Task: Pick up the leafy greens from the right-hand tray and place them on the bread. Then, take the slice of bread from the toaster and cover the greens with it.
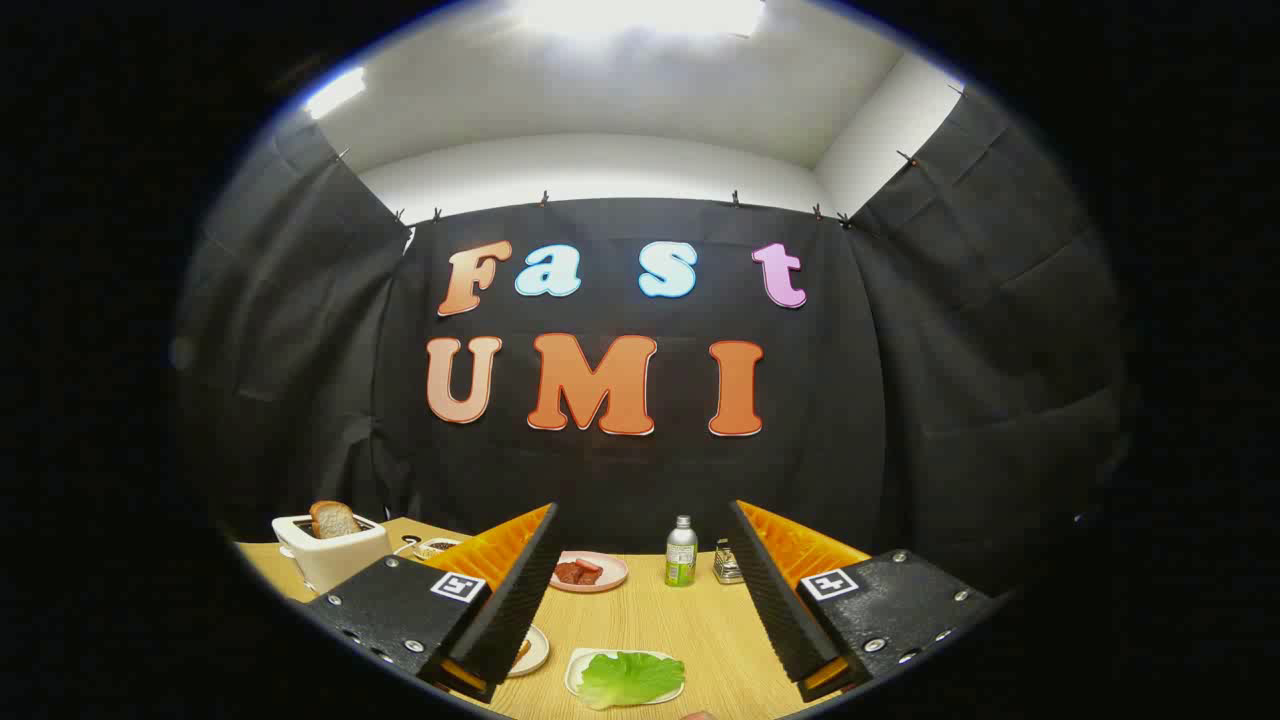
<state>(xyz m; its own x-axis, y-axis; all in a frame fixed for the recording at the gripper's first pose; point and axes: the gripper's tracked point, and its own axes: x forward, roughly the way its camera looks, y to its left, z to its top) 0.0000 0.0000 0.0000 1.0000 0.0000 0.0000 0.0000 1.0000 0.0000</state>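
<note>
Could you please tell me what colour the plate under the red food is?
Pink plate, best seen in the gripper view, beyond the open hand-held gripper.

Bright ceiling light (640,15) glare, sharp centre – fisheye-warped edges

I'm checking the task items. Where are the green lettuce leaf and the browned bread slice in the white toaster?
green lettuce leaf (630,677), gripper view, middle of the leaf
browned bread slice (333,520), gripper view, face above the slot
</note>
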